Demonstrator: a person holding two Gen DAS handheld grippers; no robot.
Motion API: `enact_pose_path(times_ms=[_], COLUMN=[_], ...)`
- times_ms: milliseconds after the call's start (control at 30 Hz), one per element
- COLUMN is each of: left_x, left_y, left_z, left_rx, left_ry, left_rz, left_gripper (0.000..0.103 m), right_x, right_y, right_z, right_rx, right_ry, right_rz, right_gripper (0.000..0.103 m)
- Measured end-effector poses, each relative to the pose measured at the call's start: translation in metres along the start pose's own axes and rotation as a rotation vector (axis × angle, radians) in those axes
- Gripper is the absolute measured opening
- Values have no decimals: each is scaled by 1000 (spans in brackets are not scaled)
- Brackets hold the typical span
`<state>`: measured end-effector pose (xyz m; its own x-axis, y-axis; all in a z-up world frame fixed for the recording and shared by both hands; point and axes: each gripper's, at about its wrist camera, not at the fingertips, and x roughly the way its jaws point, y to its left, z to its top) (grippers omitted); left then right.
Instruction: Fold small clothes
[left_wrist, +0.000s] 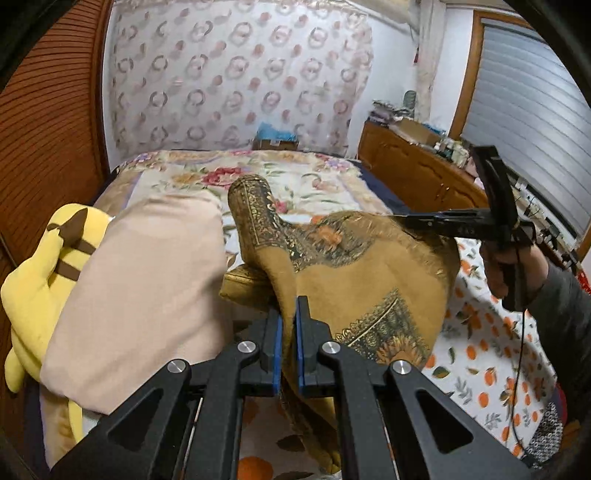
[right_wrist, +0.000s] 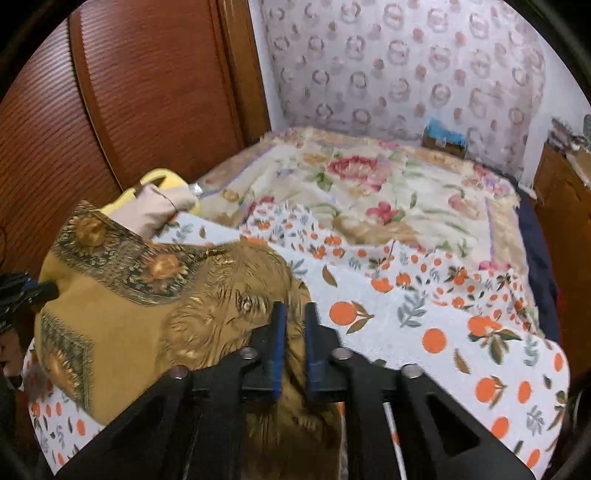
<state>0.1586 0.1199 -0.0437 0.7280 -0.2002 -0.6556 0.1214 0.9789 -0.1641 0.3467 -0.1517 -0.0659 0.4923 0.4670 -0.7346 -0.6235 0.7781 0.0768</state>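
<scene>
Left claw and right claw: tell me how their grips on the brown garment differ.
The left claw pinches a thin edge of the brown garment between nearly closed pads; the right claw stands a little wider around a bunched part. The left claw's cloth hangs below its pads, while the right claw's cloth lies on the orange-print sheet. Both have blue pads and hold the same garment.

The mustard garment runs off the left wrist view at 6 o'clock, its lower edge hidden beneath the left gripper. At 9 o'clock the yellow plush toy lies half-covered by a pink pillow. The dresser clutter at 2 o'clock is too small to identify.
</scene>
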Motion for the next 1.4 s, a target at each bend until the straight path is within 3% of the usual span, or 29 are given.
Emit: enact_pose_path(times_ms=[67,100,233,433,467,600,767,933,1100,1267,1400], left_x=[3,6,11,16,16,17,12,-18,-57,-73,-71], left_y=[-3,-2,3,4,4,1,1,3,9,38,61], left_z=[-4,-4,-11,-14,-14,-13,-12,-9,-1,0,-10], left_rx=[5,6,-4,-2,0,3,-11,-47,-89,-170,-224], left_ry=[12,17,37,48,47,43,16,-96,-246,-291,-293], left_rz=[8,10,11,7,7,6,-14,-62,-55,15,109], left_gripper=[6,6,6,6,6,6,6,6,6,6,6], right_x=[16,22,40,37,36,28,19,-22,-51,-54,-26], right_y=[-3,-4,-3,6,8,10,14,28,53,90,134], right_z=[2,6,12,8,6,1,0,6,34,81,121], right_rx=[6,15,42,18,9,-30,-68,-95,-151,-228,-317], right_ry=[52,61,82,72,72,82,67,-79,-186,-247,-251], right_rz=[-43,-56,-18,11,15,54,56,16,21,37,47], right_gripper=[45,48,54,54,53,24,6,5,4,4,4])
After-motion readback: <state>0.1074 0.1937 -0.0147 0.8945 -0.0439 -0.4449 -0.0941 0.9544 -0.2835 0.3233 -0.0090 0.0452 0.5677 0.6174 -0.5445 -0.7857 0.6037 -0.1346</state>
